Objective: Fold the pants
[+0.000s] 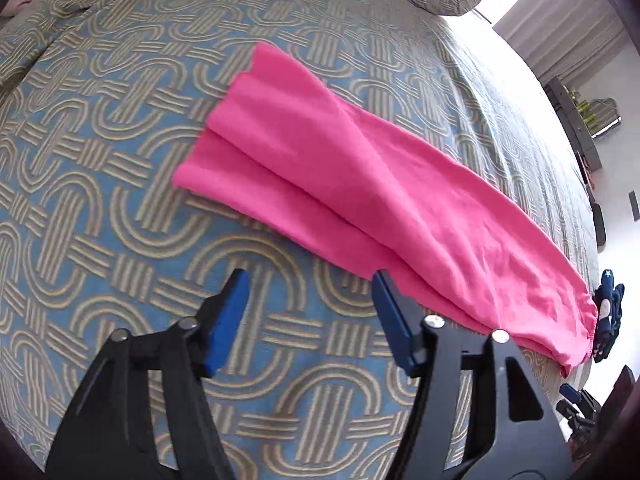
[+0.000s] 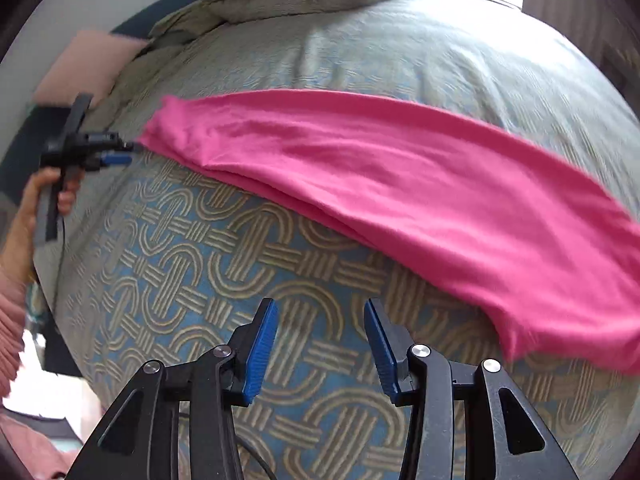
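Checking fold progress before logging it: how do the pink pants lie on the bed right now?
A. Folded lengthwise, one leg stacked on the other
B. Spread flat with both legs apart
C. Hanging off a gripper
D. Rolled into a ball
A: the pink pants lie as one long strip on the bedspread, one leg on top of the other, with neither gripper holding them.

Our left gripper (image 1: 310, 312) angled steeply down, blue-padded jaws spread with nothing between them, our right gripper (image 2: 320, 344) tilted down likewise, jaws parted and empty, our left hand (image 2: 52, 196) clasping its gripper's handle at far left
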`<state>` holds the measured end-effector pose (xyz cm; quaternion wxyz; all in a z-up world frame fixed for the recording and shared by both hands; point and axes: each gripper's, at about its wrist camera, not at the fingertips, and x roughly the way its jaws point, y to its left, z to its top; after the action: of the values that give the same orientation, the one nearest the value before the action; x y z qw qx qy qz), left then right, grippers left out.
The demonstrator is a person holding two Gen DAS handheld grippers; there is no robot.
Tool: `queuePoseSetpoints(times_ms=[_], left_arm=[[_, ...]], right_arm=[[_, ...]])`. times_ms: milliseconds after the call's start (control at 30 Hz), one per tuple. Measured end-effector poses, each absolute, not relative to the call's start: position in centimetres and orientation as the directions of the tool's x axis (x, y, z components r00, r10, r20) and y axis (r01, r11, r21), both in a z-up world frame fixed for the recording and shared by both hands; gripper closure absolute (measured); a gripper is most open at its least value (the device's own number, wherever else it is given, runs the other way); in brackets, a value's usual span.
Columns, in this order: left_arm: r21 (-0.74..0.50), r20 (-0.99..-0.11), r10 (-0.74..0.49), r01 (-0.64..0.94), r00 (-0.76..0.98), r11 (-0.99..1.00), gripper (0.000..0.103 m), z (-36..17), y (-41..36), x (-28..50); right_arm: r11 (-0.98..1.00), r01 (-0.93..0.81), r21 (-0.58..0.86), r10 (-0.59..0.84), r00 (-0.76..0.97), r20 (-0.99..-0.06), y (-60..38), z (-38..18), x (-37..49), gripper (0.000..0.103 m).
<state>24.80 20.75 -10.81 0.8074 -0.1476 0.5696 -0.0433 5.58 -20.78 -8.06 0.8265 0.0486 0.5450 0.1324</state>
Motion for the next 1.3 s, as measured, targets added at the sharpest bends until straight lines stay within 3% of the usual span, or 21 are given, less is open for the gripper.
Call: queuePoseSetpoints(times_ms=[67, 167, 233, 333, 400, 633, 967, 1000, 1067, 1133, 1200, 1233, 1300], left_arm=[[-0.272, -0.909, -0.224, -0.094, 0.351, 0.958, 0.02, -11.0, 19.6, 25.5], [-0.263, -0.912, -0.197, -0.143, 0.361, 0.954, 0.019, -11.1, 18.9, 26.7], [-0.269, -0.906, -0.185, -0.179, 0.381, 0.946, 0.018, -11.2, 18.8, 27.6], [-0.289, -0.895, -0.168, -0.249, 0.412, 0.924, 0.018, -11.1, 19.5, 28.7], [-0.287, -0.895, -0.137, -0.314, 0.424, 0.905, 0.018, -11.2, 20.2, 29.5], [-0.296, -0.907, -0.123, -0.399, 0.404, 0.868, 0.018, -10.7, 21.6, 29.1], [-0.425, -0.887, -0.234, -0.508, 0.397, 0.749, 0.019, -11.6, 24.8, 26.6], [-0.433, -0.878, -0.233, -0.488, 0.418, 0.758, 0.021, -11.6, 24.5, 27.4], [-0.456, -0.862, -0.258, -0.447, 0.436, 0.769, 0.04, -11.6, 24.1, 28.5], [-0.46, -0.86, -0.258, -0.454, 0.44, 0.763, 0.045, -11.7, 24.2, 29.2], [-0.451, -0.862, -0.244, -0.451, 0.445, 0.77, 0.071, -11.7, 24.1, 29.8], [-0.44, -0.867, -0.242, -0.442, 0.435, 0.782, 0.089, -11.8, 24.1, 30.2], [-0.46, -0.86, -0.257, -0.449, 0.442, 0.766, 0.089, -11.9, 24.2, 30.7]], right_arm=[[0.947, 0.008, 0.322, 0.294, 0.39, -0.873, -25.5, -8.6, 4.2, 0.042], [0.861, 0.282, 0.423, 0.284, 0.423, -0.86, -31.9, -10.0, 1.8, 0.04], [0.765, 0.371, 0.527, 0.342, 0.46, -0.819, -34.8, -10.9, 0.7, 0.04], [0.648, 0.382, 0.658, 0.435, 0.523, -0.733, -36.3, -11.7, 0.7, 0.038], [0.598, 0.365, 0.714, 0.473, 0.559, -0.682, -36.1, -12.2, 1.5, 0.03], [0.45, 0.37, 0.813, 0.528, 0.624, -0.576, -35.1, -14.7, 4.3, 0.027], [0.513, 0.334, 0.79, 0.519, 0.613, -0.596, -34.7, -14.3, 4.9, 0.027], [0.517, 0.336, 0.787, 0.515, 0.613, -0.6, -34.6, -14.1, 4.9, 0.027], [0.511, 0.342, 0.789, 0.51, 0.618, -0.598, -34.6, -14.2, 4.9, 0.027], [0.507, 0.338, 0.793, 0.512, 0.622, -0.592, -34.6, -14.2, 4.8, 0.027], [0.5, 0.339, 0.797, 0.513, 0.625, -0.588, -34.7, -14.4, 4.9, 0.027], [0.493, 0.341, 0.8, 0.511, 0.631, -0.584, -34.8, -14.5, 4.9, 0.027], [0.466, 0.349, 0.813, 0.497, 0.657, -0.567, -35.1, -14.6, 4.8, 0.028]])
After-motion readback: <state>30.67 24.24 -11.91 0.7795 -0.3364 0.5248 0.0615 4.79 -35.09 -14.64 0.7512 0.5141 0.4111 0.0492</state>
